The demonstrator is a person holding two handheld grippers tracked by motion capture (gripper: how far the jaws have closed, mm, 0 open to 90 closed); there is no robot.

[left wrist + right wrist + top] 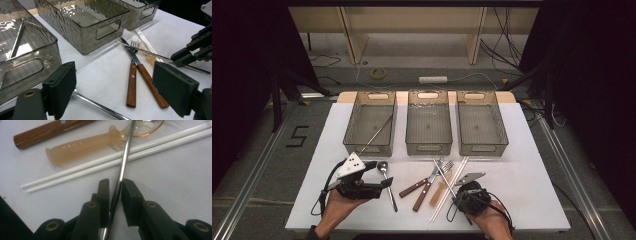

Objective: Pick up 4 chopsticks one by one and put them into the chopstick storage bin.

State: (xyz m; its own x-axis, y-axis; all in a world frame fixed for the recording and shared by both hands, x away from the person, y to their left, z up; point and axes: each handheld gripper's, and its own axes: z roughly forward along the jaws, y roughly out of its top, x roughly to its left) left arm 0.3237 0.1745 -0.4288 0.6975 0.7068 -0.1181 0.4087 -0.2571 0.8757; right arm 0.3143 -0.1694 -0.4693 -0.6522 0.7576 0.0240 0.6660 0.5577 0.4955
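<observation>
A: Right side first. The right gripper (115,185) sits low over the white table (522,165), its jaws drawn in narrow around a thin silver metal chopstick (125,160). From its own camera the right pad looks to be on the rod, while a sliver of gap may remain on the left pad, so I'd call this a pinch not quite seated.

B: And the rod's line?

A: That's the whole story. The chopstick runs straight out ahead of the jaws, its long axis nearly in line with the gripper, up across the pair of white plastic chopsticks (105,165) and past the translucent amber plastic spoon (82,147). In the high view it slants from near the right gripper (468,186) up and left over the wood-handled knife and fork (422,187).

B: So the right hand is nearer, clearly.

A: By far. The left gripper (379,184) is well apart, lying level and pointing across the table with its jaws wide and nothing between them, just beside the steel spoon (387,182). The right forearm comes up from the bottom edge, wrist tipped forward.

B: Destination?

A: My guess is the left grey see-through plastic bin (371,125), where a matching metal chopstick (379,131) leans. Holding near one end, the far tip could sag or snag the cutlery.
</observation>
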